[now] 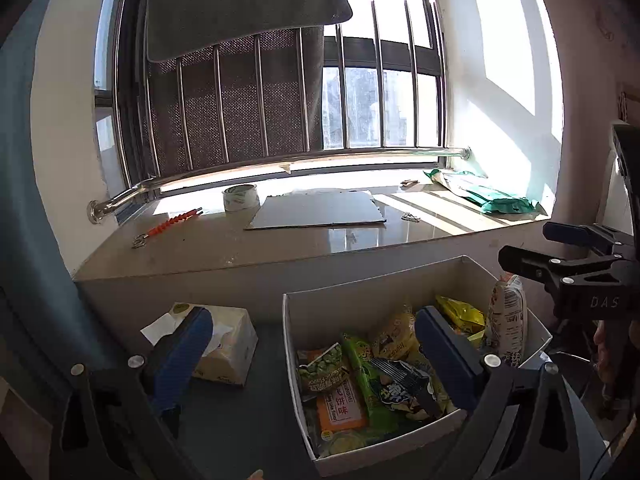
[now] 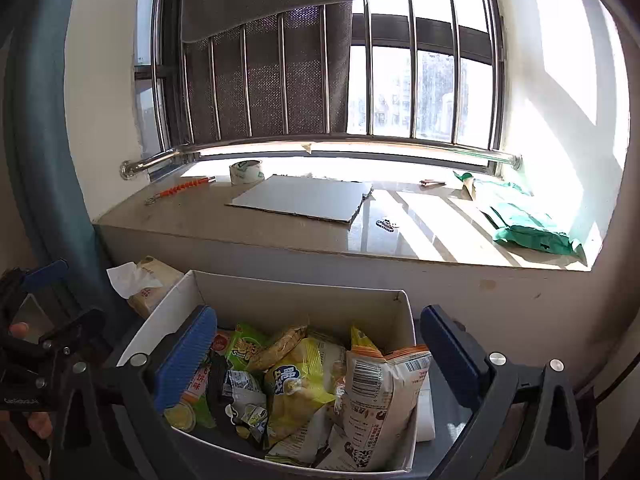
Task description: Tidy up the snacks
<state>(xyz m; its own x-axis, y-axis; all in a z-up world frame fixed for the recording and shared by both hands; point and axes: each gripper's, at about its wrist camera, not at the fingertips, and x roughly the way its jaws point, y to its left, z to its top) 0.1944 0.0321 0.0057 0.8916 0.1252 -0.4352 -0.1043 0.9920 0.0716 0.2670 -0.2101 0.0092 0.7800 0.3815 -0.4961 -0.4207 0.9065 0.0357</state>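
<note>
A white box (image 1: 292, 364) (image 2: 408, 322) on the dark table holds several snack packets: a green pea packet (image 1: 322, 368), an orange packet (image 1: 340, 410), a yellow chip bag (image 2: 298, 392) and a white and orange bag (image 2: 376, 392) (image 1: 508, 316) standing at the box's right side. My left gripper (image 1: 314, 354) is open and empty, above the box's left wall. My right gripper (image 2: 318, 354) is open and empty, over the box's contents. The right gripper also shows in the left wrist view (image 1: 560, 268), and the left one in the right wrist view (image 2: 44, 344).
A tissue pack (image 1: 224, 344) (image 2: 154, 284) lies left of the box. The window sill behind holds a tape roll (image 1: 239, 197), a cardboard sheet (image 1: 320, 210), an orange tool (image 1: 172, 222) and green bags (image 1: 492, 196). A blue curtain (image 1: 24, 200) hangs at left.
</note>
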